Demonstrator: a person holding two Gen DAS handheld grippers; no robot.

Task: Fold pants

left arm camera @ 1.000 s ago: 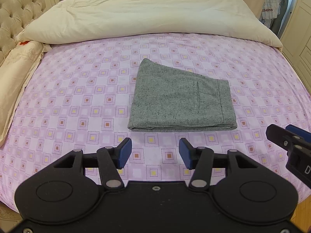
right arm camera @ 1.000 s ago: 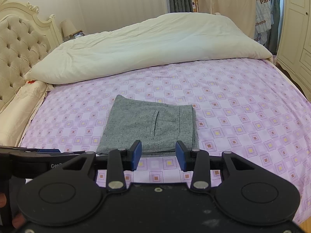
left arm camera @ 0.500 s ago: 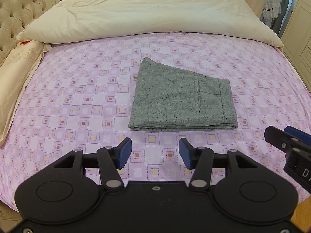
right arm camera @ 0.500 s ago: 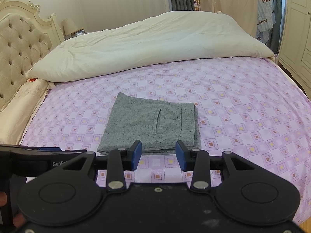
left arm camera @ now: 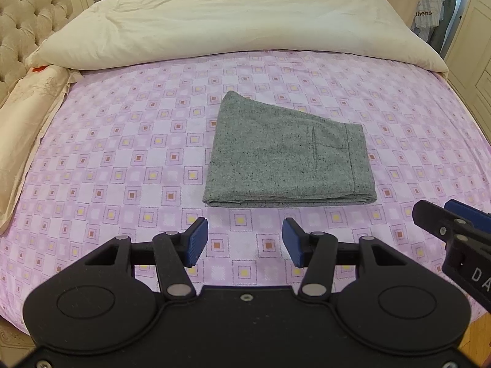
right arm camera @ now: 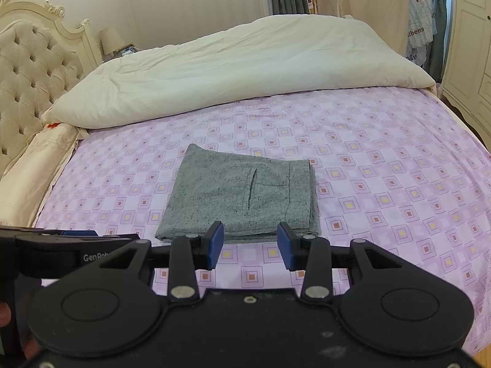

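The grey pants [left arm camera: 285,156] lie folded into a compact rectangle on the purple patterned bed sheet [left arm camera: 122,159], a back pocket seam facing up. They also show in the right wrist view [right arm camera: 242,199]. My left gripper [left arm camera: 245,242] is open and empty, held back from the near edge of the pants. My right gripper [right arm camera: 250,245] is open and empty, also short of the near edge. The right gripper's fingertips [left arm camera: 429,214] show at the right edge of the left wrist view. The left gripper's body [right arm camera: 61,245] shows at the left of the right wrist view.
A cream duvet [right arm camera: 239,70] is bunched along the far side of the bed. A tufted headboard [right arm camera: 27,73] and a beige pillow [right arm camera: 33,171] are at the left. A wardrobe [right arm camera: 472,40] and hanging clothes [right arm camera: 420,21] stand at the right.
Both grippers have drawn back and risen slightly from the folded pants. The pants have not moved.
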